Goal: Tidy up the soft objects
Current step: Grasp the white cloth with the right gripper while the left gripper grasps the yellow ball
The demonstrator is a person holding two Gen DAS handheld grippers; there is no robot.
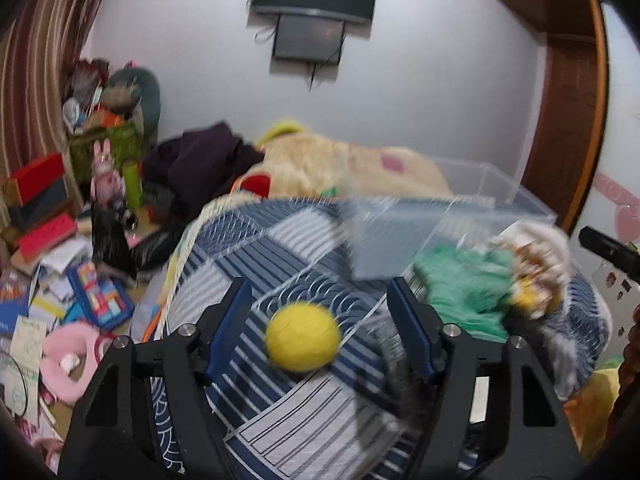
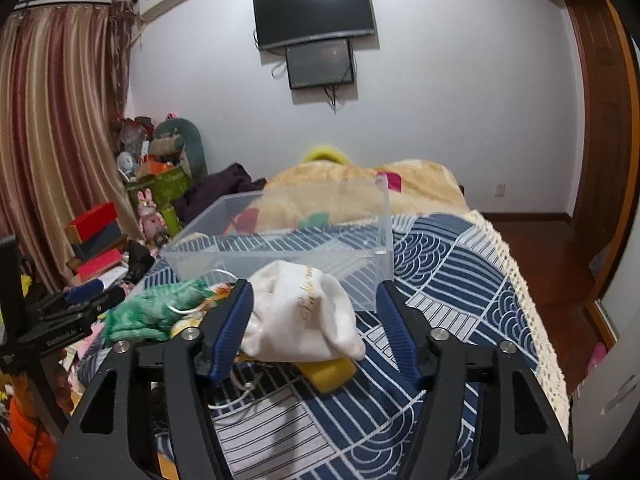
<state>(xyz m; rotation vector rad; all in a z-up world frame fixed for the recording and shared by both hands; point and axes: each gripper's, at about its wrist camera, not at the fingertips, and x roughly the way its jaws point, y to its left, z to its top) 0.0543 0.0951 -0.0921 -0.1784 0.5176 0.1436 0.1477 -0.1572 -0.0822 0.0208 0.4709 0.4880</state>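
Observation:
In the left wrist view a yellow soft ball [image 1: 303,338] lies on the blue patterned bedspread [image 1: 280,420] between the open fingers of my left gripper [image 1: 320,320], not gripped. A green plush [image 1: 464,288] and a white pouch [image 1: 536,248] lie to its right, beside a clear plastic box [image 1: 472,216]. In the right wrist view my right gripper [image 2: 314,320] is open around the white pouch [image 2: 304,316], which rests on a yellow sponge [image 2: 332,372]. The green plush [image 2: 156,312] lies left of it. The clear box [image 2: 280,252] stands just beyond.
A beige blanket [image 2: 360,188] and dark clothes [image 2: 224,188] cover the far bed. The floor at left is cluttered with boxes, books and toys [image 1: 60,280]. A TV [image 2: 316,12] hangs on the far wall. The bed's right edge [image 2: 520,280] drops to a wooden floor.

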